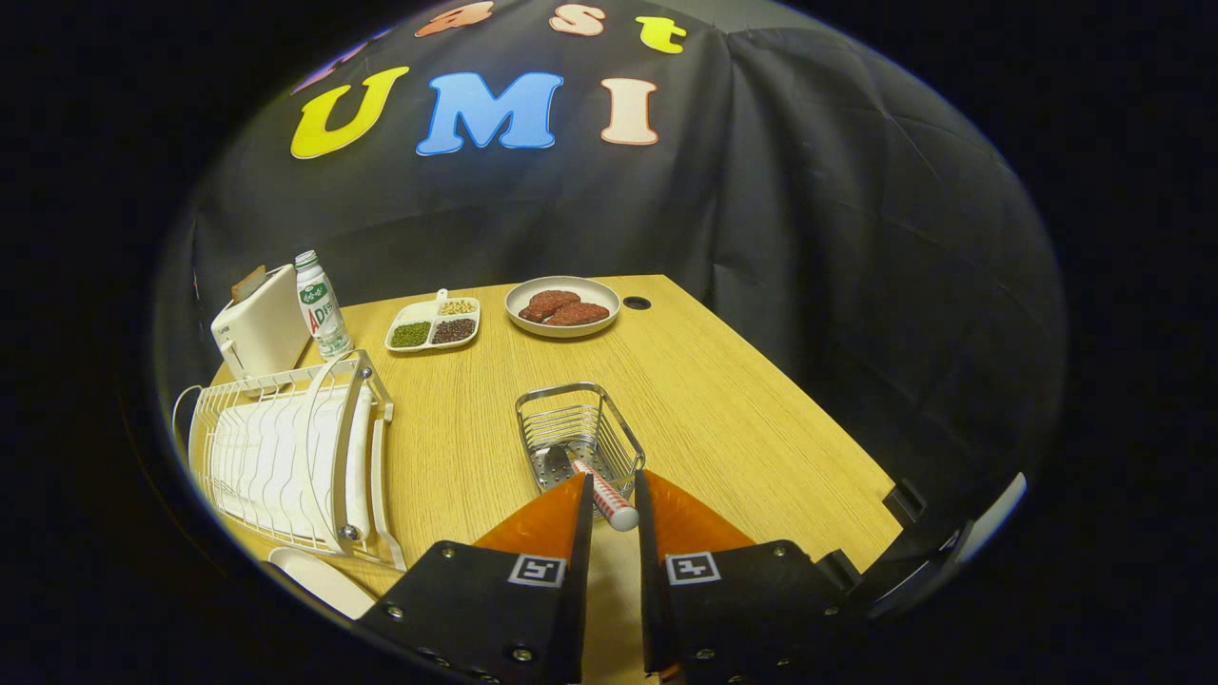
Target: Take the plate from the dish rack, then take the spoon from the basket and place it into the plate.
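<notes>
Gripper (613,487) hangs over the wooden surface (723,419), fingers narrowly parted with the spoon (601,493) handle's end in the gap; whether either finger touches it cannot be told; the spoon lies in the wire basket (579,433), its bowl partly screened by the wires. Left of the basket stands the dish rack (295,452), its contents hard to make out; nearer than the rack, the plate (319,580) lies on the surface, partly cut off. Beyond the basket: a dish of meat (562,306), a divided tray of beans (434,323), a bottle (320,304), a toaster (259,333).
</notes>
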`<control>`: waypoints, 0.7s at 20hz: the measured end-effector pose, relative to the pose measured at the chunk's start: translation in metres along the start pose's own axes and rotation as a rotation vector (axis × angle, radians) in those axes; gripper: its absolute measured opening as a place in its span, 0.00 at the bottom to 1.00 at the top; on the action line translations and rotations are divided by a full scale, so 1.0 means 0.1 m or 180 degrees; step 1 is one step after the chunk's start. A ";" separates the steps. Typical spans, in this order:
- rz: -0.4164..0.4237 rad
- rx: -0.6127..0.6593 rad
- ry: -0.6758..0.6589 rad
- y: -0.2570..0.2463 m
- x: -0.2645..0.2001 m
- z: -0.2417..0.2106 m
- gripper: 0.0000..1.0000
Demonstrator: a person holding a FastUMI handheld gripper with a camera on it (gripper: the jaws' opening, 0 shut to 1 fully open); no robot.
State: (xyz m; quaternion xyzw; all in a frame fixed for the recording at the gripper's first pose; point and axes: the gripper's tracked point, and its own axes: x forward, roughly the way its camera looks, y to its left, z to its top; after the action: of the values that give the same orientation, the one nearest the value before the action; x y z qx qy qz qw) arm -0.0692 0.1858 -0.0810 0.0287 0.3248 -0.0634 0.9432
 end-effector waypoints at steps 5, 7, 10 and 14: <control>0.0082 -0.0059 -0.0025 0.07 -0.02 -0.02 0.17; 0.0210 -0.0096 -0.0063 0.21 -0.06 0.01 0.17; 0.0137 -0.0237 -0.0031 0.25 -0.07 0.01 0.09; 0.0126 -0.0189 -0.0089 0.28 -0.17 0.08 0.02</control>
State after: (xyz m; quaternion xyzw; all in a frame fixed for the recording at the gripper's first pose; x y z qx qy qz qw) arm -0.0735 0.2143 -0.0638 0.0063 0.3127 -0.0355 0.9492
